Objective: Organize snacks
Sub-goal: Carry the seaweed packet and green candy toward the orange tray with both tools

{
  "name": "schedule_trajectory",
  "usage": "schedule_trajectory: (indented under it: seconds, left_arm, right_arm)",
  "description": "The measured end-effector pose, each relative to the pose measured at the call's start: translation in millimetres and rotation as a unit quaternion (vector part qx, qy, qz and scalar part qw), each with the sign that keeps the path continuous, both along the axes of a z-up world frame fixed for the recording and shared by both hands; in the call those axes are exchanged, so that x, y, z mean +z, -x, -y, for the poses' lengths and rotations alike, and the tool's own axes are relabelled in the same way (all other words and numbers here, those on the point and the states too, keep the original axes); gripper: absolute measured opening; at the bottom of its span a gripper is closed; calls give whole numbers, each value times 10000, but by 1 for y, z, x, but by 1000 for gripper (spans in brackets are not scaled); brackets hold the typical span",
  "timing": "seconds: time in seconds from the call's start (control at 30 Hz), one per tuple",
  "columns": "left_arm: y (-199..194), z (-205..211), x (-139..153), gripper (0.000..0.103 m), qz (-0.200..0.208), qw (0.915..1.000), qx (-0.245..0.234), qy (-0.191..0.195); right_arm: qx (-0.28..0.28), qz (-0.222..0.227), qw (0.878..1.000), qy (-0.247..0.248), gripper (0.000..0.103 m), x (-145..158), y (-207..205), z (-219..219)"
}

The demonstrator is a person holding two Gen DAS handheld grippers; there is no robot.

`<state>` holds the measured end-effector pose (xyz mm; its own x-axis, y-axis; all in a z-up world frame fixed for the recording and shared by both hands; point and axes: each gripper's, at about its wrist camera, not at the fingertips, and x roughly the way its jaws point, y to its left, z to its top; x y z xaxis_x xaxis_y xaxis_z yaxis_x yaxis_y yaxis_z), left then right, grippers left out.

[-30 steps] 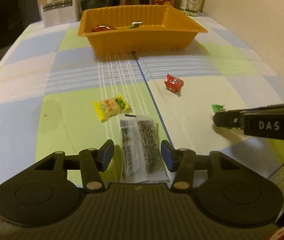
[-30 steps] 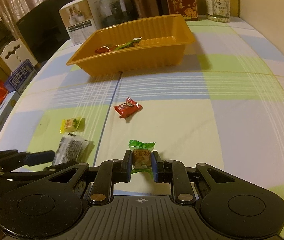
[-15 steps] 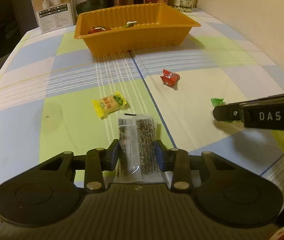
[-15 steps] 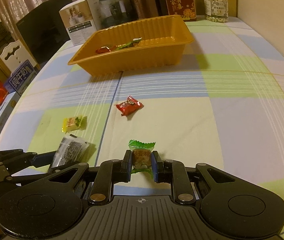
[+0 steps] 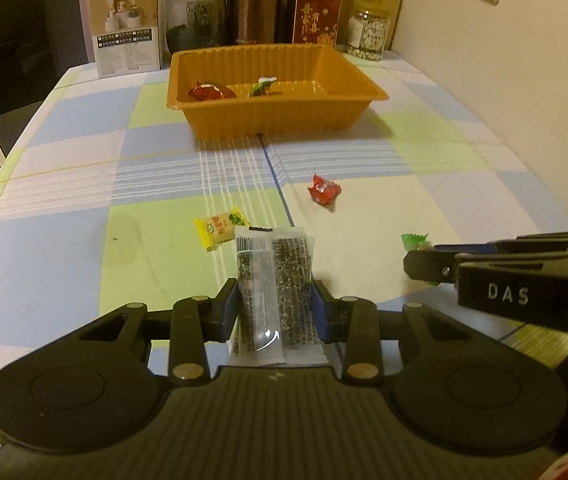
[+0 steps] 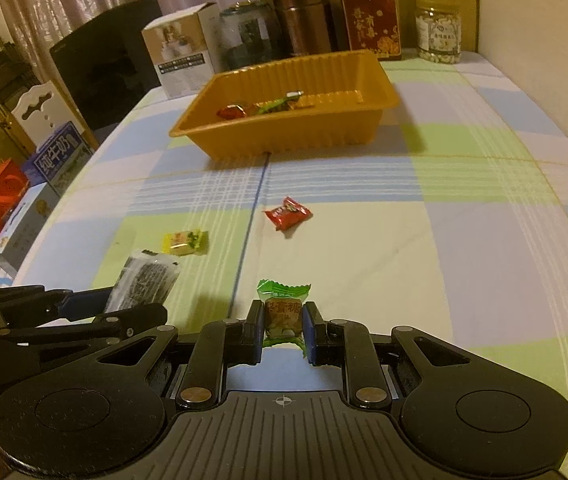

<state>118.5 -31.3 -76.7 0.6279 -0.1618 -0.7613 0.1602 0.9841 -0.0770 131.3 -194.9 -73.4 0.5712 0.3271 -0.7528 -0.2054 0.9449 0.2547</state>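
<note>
The left gripper [image 5: 275, 312] has its jaws pinching a clear sesame bar packet [image 5: 274, 280] by its long edges; the packet points toward the orange tray [image 5: 280, 120] and looks raised off the checked surface [image 5: 84, 248]. The right gripper [image 6: 283, 330] has its jaws pressed onto a green-wrapped candy [image 6: 282, 308], nearer the cameras than the tray, its twisted ends sticking out beyond the pads.

Two snacks lie loose on the surface between the tray and the grippers: a yellow candy [image 5: 222, 230], just ahead of the packet's far end, and a red candy [image 5: 323, 192], nearer the tray and well apart from the yellow one. Inside the tray, by its left end, lie a red wrapped sweet [image 5: 206, 91] and a green wrapped sweet [image 5: 264, 87]. Behind the tray stand a white box [image 5: 128, 46], dark canisters [image 5: 254, 12], a red tin [image 5: 315, 16] and a glass jar [image 5: 367, 36].
</note>
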Motion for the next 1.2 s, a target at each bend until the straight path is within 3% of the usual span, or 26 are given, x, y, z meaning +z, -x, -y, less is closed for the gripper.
schedule_trajectory:
  seconds: [0.73,1.2]
  left_arm:
    - [18,-4,37,34,245,9996,-1,140]
    - [-19,-6,45,34,210,9993,-29,302]
  right_arm:
    - [21,305,9995,33,20,37,23,-5]
    - [-3,419,9991,47,20,46,-11,5]
